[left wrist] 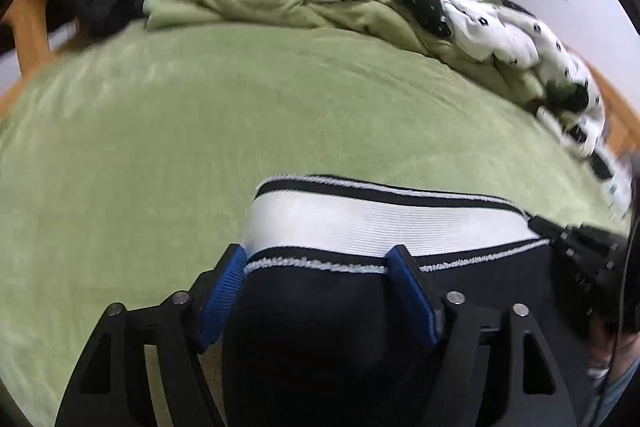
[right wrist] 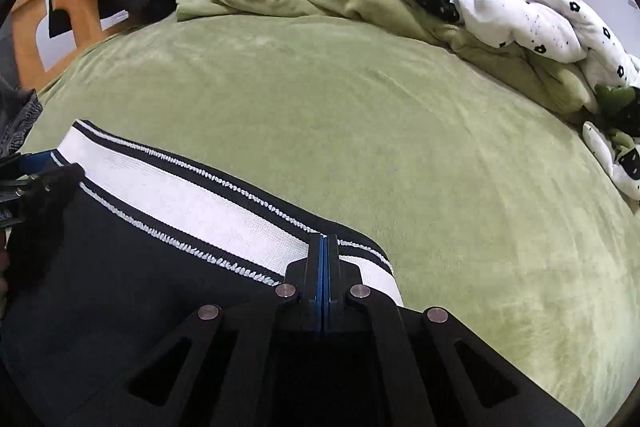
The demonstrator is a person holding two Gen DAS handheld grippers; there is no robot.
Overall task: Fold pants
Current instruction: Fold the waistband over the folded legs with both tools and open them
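No legible writing observed. Black pants (right wrist: 120, 267) with a white waistband (left wrist: 380, 223) lie on the green bed cover (right wrist: 360, 107); crumpled duvet (right wrist: 520, 11) behind, wooden bedframe (right wrist: 44, 27). Left gripper (left wrist: 316, 267) spread astride the waistband corner; right gripper (right wrist: 324, 247) clamped on the waistband's other end.

Left gripper (left wrist: 316, 263) spread wide over black pants (left wrist: 320, 331) — blue pads (left wrist: 222, 295) flanking the white striped waistband (left wrist: 380, 223). Green bedspread (left wrist: 240, 115) beneath; rumpled floral quilt (left wrist: 480, 15) heaped beyond — right gripper (left wrist: 580, 255) at the waistband's far end.
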